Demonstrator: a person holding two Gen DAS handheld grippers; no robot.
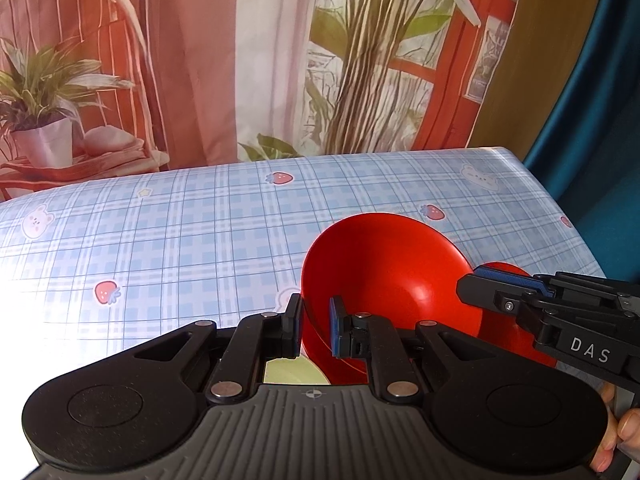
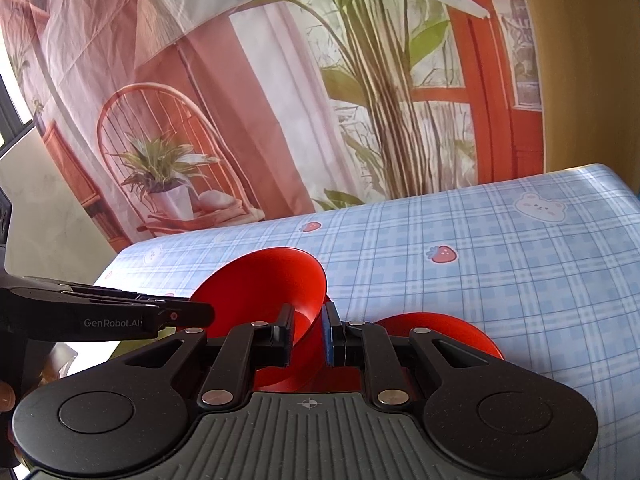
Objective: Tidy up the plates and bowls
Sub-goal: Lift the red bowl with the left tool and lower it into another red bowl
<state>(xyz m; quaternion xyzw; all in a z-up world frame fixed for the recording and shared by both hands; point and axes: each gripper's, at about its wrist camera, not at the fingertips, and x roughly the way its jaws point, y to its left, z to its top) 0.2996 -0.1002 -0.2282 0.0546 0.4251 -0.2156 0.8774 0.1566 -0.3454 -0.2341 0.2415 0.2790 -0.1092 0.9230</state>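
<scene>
A red bowl [image 1: 384, 264] hangs tilted above the table, held from two sides. My left gripper [image 1: 316, 312] is shut on its near rim, one pad inside the wall and one outside. My right gripper [image 1: 476, 280] comes in from the right and pinches the opposite rim. In the right wrist view the same bowl [image 2: 264, 280] sits in my right gripper [image 2: 308, 320], with the left gripper [image 2: 204, 314] reaching in from the left. A second red dish [image 2: 440, 328] lies below and beside the bowl, partly hidden. Under the bowl shows part of a pale green plate [image 1: 296, 372].
The table wears a blue checked cloth [image 1: 160, 240] with strawberries and bears; it runs bare to the far edge and the right edge [image 2: 616, 192]. A printed backdrop [image 1: 200, 60] hangs right behind. A person's fingers [image 1: 624, 432] hold the right gripper.
</scene>
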